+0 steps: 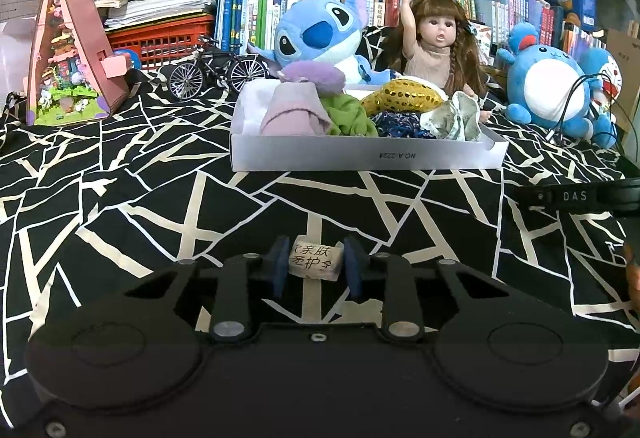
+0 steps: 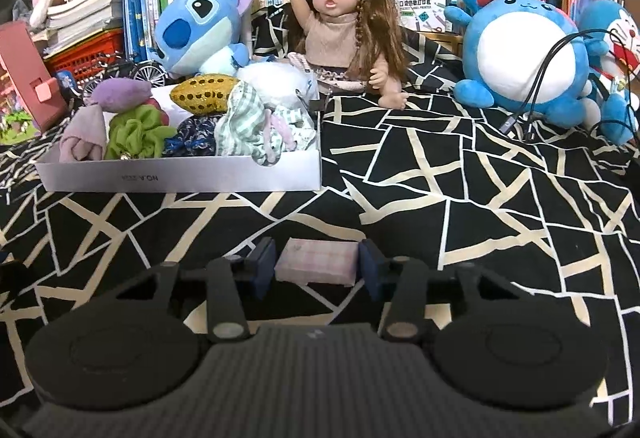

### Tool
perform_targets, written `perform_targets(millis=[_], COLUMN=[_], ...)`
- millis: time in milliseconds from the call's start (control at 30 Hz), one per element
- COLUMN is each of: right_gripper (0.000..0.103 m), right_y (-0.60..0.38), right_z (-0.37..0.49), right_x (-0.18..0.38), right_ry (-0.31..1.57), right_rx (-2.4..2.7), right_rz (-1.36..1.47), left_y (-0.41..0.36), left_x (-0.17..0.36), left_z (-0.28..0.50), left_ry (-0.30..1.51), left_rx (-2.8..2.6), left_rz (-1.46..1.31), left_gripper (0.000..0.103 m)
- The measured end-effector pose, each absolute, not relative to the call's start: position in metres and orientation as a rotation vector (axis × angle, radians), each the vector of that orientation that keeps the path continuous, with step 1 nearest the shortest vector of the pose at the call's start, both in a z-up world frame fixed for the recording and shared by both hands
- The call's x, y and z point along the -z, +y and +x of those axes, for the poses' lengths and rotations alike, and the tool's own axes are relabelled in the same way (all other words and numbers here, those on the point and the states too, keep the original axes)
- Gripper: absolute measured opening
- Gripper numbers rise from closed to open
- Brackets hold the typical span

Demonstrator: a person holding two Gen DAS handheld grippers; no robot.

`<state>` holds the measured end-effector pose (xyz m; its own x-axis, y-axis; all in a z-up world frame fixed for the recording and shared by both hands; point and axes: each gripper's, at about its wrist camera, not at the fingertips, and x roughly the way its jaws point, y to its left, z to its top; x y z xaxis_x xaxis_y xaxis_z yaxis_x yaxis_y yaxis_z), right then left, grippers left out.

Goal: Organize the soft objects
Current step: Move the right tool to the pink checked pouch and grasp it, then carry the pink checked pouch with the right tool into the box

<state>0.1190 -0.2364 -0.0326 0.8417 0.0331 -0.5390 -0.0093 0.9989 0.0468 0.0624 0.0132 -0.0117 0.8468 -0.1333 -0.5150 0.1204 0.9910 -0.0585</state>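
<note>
Two small tissue packs on a black bedspread (image 1: 120,206) with pale lines, both in front of a white box (image 1: 368,154) of soft cloth items. Left gripper (image 1: 316,264) clenched on a white tissue pack (image 1: 316,263) printed with Chinese characters. Right gripper (image 2: 316,264) clenched on a pinkish tissue pack (image 2: 318,265). Likely light, squashy, slightly slick in wrapper; best pinched across the short sides. Upside down on the box wall: "NO.A 2224", roughly. Nearby, "DAS" on black gear (image 1: 576,196).
</note>
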Motion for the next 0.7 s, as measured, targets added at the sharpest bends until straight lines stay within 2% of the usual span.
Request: perform_targets(millis=[700], right_gripper=[0.05], right_y=[-0.219], right_z=[0.117], right_x=[0.001], right_ry=[0.495], right_rx=[-0.129], right_rz=[0.074], left_y=[0.005], left_x=[-0.024], left_z=[0.107], left_ry=[0.541], left_rx=[0.144], left_rz=[-0.045], left_gripper=[0.027])
